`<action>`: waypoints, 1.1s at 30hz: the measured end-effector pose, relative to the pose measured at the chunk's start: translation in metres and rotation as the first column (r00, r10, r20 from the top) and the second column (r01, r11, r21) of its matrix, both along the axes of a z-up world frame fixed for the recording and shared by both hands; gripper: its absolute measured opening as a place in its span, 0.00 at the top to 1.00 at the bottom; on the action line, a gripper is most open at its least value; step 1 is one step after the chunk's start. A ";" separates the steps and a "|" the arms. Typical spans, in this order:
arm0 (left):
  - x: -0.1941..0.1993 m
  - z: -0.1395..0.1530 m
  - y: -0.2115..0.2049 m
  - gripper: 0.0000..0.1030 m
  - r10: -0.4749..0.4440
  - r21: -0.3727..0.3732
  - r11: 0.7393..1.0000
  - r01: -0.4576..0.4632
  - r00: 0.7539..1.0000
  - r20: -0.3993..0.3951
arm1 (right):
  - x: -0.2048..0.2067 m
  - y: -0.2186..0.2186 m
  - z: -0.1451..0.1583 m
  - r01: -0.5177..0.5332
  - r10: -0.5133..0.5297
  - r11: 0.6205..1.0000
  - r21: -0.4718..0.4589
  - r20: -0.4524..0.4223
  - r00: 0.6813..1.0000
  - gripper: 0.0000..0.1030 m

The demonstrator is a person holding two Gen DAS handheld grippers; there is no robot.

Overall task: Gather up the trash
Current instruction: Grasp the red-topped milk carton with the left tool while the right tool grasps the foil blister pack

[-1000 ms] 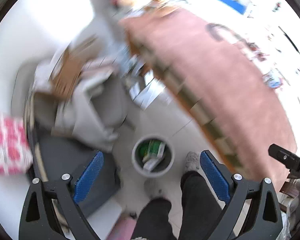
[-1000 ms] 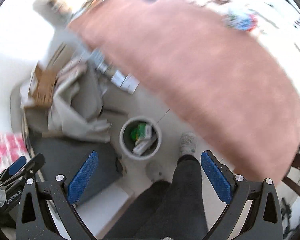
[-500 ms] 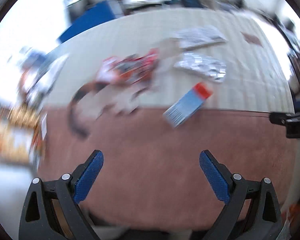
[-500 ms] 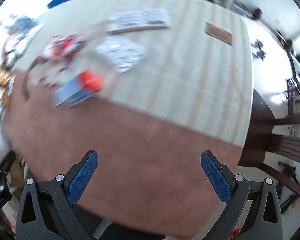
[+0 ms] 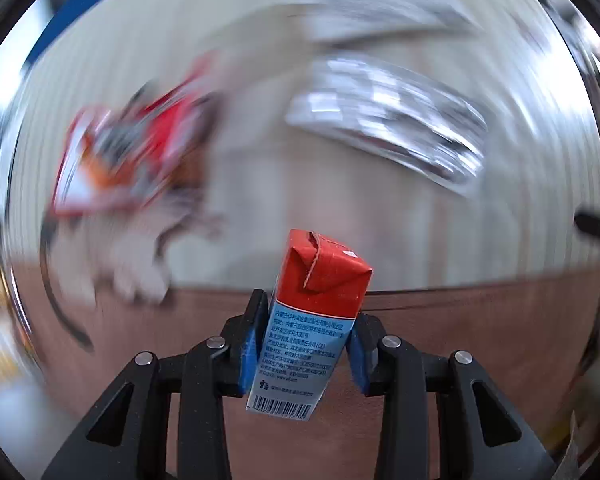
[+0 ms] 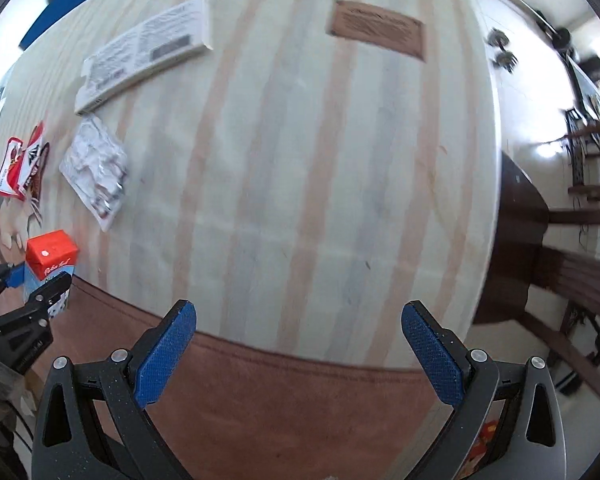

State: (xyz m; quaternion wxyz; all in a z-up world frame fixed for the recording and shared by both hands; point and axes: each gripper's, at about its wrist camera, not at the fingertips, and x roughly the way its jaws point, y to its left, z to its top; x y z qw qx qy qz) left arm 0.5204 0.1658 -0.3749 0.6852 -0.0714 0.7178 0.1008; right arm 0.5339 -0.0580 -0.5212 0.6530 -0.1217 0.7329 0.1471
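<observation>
While the background of the left wrist view is smeared with blur, the left gripper [image 5: 306, 344] itself is sharp, and it is clenched on a small drink carton [image 5: 314, 320] with a red top and a blue, printed lower body. The blue pads [image 5: 252, 344] press against the carton's two narrow sides, and a barcode shows at its near end. The carton tilts slightly to the right, its folded red end pointing away from the camera. Beyond it lie a red and white snack wrapper [image 5: 132, 156] on the left and a silver foil blister sheet [image 5: 392, 128] on the right, both blurred, on the pale striped tablecloth [image 5: 300, 200].

In the right wrist view, the right gripper [image 6: 300, 356] is released, its blue pads spread wide with nothing between them, above the brown border [image 6: 280, 392] of the cloth. At the far left edge of that view the left gripper [image 6: 24, 288] appears with the carton [image 6: 50, 264] in its grasp, near the line where stripes meet brown. On the cloth further back lie the blister sheet [image 6: 96, 168], the red wrapper [image 6: 20, 168], a long white printed box [image 6: 148, 52] and a brown label [image 6: 376, 30]. A dark wooden chair [image 6: 540, 240] stands at the table's right side.
</observation>
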 end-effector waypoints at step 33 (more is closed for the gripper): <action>-0.056 -0.027 0.071 0.68 0.490 -0.160 0.860 -0.485 0.872 -0.010 | -0.039 0.127 -0.035 -0.209 0.212 0.976 0.067 -0.044 0.976 0.26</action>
